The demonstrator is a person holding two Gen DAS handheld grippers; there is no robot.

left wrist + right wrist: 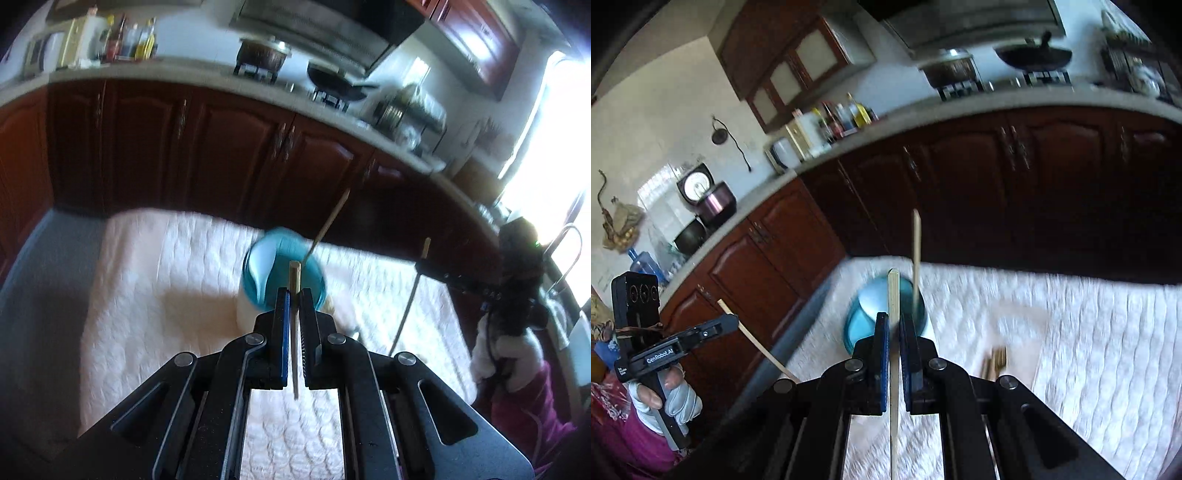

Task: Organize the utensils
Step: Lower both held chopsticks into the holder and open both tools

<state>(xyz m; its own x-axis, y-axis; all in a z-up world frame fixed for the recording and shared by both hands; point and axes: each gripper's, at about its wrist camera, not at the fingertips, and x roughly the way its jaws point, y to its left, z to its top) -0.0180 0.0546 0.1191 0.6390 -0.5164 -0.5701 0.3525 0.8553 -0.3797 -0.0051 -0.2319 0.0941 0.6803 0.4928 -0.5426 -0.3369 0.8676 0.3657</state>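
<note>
The left gripper (pixel 294 295) has its jaws pinching a single wooden chopstick (pixel 295 306), which stands nearly upright between the blue pads, its blunt top poking above the fingertips and its thin end hanging below them. The right gripper (pixel 894 319) likewise has its jaws pressed onto a second chopstick (pixel 894 332), held upright, its square top above the pads and its shaft running down past the bottom of the view. Both grippers tilt downward above a white quilted cloth (pixel 155 295) covering the surface. In the right wrist view, a gloved hand (pixel 670 398) grips the left gripper's handle at the left edge. Ahead of both jaws stands a blue cup (pixel 275 269), blurred, with a third chopstick (pixel 328 223) leaning out of it. More utensils (pixel 995 362) lie on the cloth to the right of the cup, too blurred to name.
</note>
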